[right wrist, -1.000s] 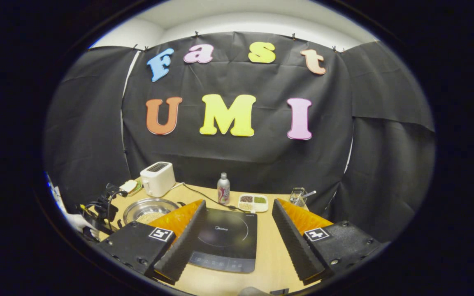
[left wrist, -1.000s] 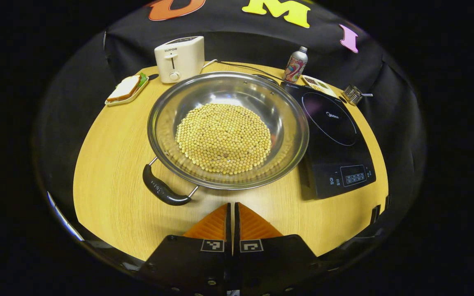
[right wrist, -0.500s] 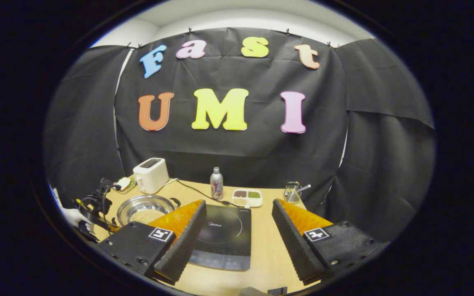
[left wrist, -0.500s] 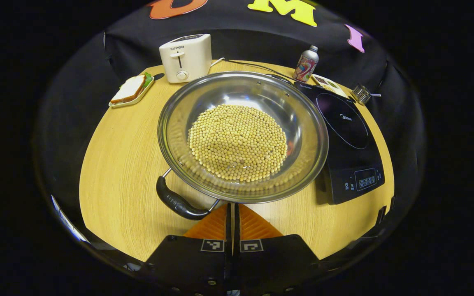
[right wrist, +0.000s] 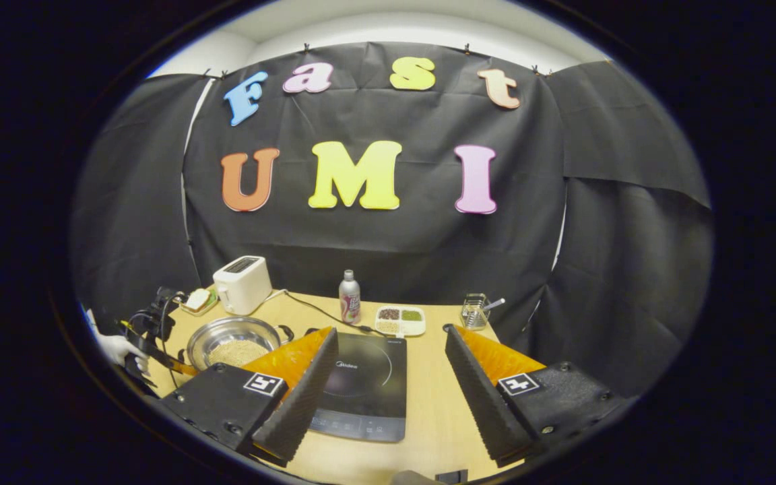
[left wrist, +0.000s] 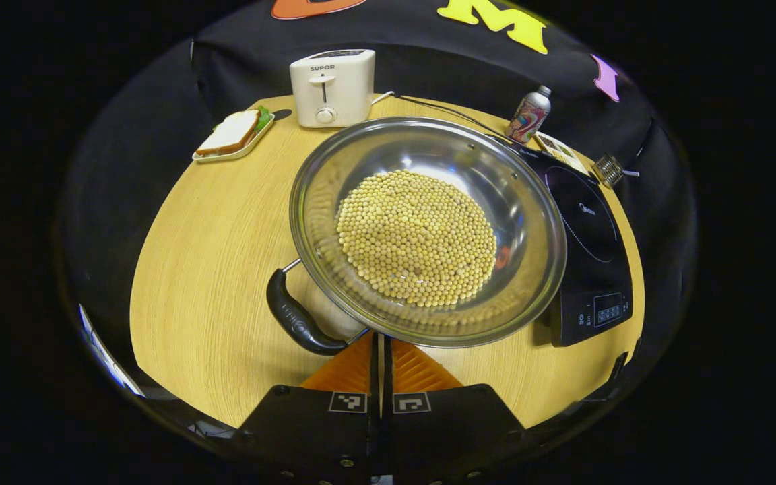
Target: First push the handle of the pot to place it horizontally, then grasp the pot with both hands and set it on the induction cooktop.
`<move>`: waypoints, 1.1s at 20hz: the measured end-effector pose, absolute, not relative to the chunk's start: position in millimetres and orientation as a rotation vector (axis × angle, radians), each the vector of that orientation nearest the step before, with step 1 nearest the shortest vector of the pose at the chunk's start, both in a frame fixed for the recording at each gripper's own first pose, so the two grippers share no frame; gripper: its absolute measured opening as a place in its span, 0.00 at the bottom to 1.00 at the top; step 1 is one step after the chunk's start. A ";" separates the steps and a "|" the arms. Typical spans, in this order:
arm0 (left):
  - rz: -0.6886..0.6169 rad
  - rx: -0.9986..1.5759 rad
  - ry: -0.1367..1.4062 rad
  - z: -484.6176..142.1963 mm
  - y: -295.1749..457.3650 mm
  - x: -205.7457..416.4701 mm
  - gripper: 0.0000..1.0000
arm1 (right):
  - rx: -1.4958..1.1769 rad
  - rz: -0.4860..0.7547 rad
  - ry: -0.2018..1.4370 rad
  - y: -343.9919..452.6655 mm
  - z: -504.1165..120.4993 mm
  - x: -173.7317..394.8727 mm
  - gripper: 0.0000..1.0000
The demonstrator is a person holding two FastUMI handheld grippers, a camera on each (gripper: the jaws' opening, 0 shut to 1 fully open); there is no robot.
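Note:
A wide steel pot [left wrist: 523, 202] holding pale beans stands on the round wooden table [left wrist: 213, 249]. Its black handle [left wrist: 297, 316] points to the lower left in the left gripper view. My left gripper [left wrist: 381, 339] is shut and holds nothing, its tips at the pot's near rim beside the handle's near end. The black induction cooktop [left wrist: 587, 229] lies right of the pot. In the right gripper view, my right gripper [right wrist: 391, 333] hangs open above the cooktop [right wrist: 364, 384], with the pot [right wrist: 233, 343] to its left. The left gripper [right wrist: 152, 333] and a gloved hand [right wrist: 115, 347] show beyond the pot.
A white toaster [left wrist: 332, 87] and a plate with a sandwich [left wrist: 233, 133] stand at the back left. A bottle [left wrist: 528, 114], a divided dish [left wrist: 560, 149] and a wire basket [left wrist: 609, 168] sit behind the cooktop. A cable [left wrist: 442, 111] runs across the back.
My left gripper has moved forward and leftward, bringing its shut tips up to the pot's rim by the handle. The right gripper stays open, its view dipping slightly.

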State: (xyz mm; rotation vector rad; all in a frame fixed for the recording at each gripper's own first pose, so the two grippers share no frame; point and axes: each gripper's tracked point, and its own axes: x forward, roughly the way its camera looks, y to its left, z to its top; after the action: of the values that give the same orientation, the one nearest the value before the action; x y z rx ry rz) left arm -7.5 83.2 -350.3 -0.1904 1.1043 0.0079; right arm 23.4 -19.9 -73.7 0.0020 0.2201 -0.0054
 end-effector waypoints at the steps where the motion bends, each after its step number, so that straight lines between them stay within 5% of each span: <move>1: 0.018 -0.197 1.104 -350.9 86.9 -7.0 0.00 | 0.001 -0.008 0.222 -20.8 -73.5 23.5 0.99; 3: 0.027 -0.206 1.102 -351.4 92.3 -4.3 0.09 | -0.002 -0.010 0.222 -20.0 -73.0 23.4 1.00; 5: 0.038 -0.209 1.100 -351.5 97.7 -2.2 0.00 | -0.007 -0.006 0.226 -18.4 -73.6 23.5 0.99; 7: 0.053 -0.211 1.099 -352.3 103.7 -0.4 0.00 | -0.012 -0.004 0.227 -16.9 -72.7 24.1 0.98; 8: 0.064 -0.215 1.095 -352.7 109.0 1.4 0.09 | -0.014 -0.002 0.226 -16.3 -72.5 23.8 0.99; 9: 0.072 -0.219 1.094 -352.6 113.3 2.5 0.00 | -0.018 -0.002 0.226 -15.5 -71.2 24.2 0.99; 22: 0.144 -0.273 1.057 -350.9 147.3 22.7 0.00 | -0.023 0.018 0.219 -3.5 -67.0 23.3 0.99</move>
State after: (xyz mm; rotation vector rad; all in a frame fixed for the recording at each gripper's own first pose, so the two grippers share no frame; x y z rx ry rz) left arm 22.7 147.3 -350.9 -0.2732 1.0572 0.1439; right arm 23.3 -3.5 -67.0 -0.0226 0.2187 0.0181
